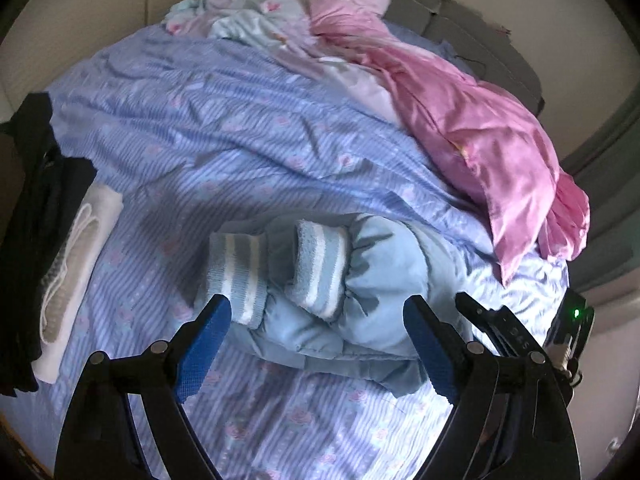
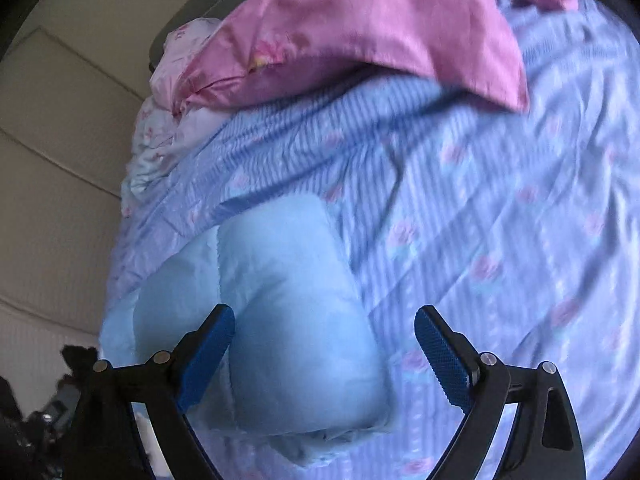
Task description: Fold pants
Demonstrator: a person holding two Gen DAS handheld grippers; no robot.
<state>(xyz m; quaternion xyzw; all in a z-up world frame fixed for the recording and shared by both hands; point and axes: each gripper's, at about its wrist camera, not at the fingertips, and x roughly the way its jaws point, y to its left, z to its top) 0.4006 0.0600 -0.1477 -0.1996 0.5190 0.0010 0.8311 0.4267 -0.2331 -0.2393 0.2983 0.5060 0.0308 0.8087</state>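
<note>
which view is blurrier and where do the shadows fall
Right wrist view: softer, the pink satin cover and striped blue floral bedsheet smeared at upper right. Left wrist view: sharper, with a dark shadow on the sheet left of the folded light blue padded pants; fisheye bends both frames' edges.

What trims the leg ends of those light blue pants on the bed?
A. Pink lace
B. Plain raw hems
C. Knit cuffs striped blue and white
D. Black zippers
C. In the left wrist view the folded light blue pants end in two ribbed cuffs with blue and white stripes, lying side by side on the striped bedspread between the open left gripper fingers.
</note>
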